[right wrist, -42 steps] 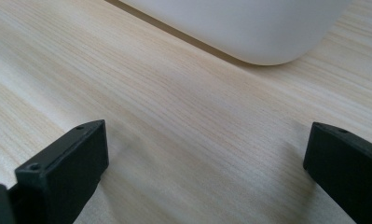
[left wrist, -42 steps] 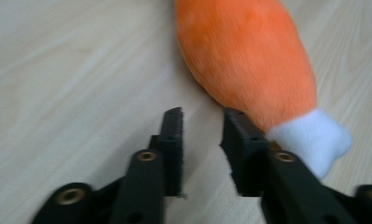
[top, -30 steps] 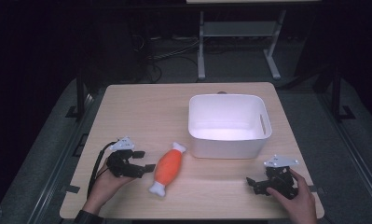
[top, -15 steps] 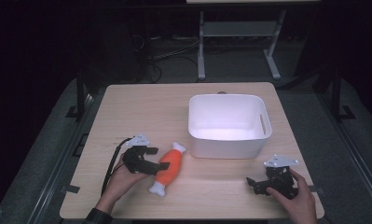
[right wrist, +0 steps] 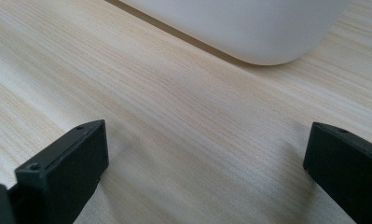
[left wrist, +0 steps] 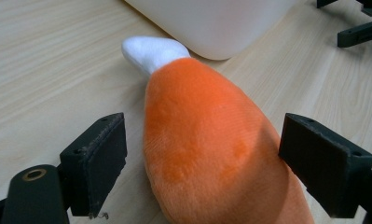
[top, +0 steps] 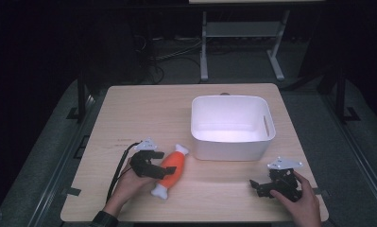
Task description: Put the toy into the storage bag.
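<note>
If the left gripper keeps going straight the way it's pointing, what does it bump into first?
Most likely the orange plush toy: it already lies between the open jaws of the left gripper. Beyond it stands the white bin, though the depth is hard to judge.

Left gripper [top: 154, 166] and right gripper [top: 264, 185] low, fingers wide apart

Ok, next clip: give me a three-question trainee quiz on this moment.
1. True or false: the left tongs are clamped shut on the orange plush toy.
2. What lies between the pads of the right tongs? A) the toy B) bare table C) the bin's rim
3. Which end of the toy points toward the white bin: orange or white?

Key: 1. False; the toy sits between the pads, which stand wide with a gap showing at the left one. 2. B. 3. White.
</note>
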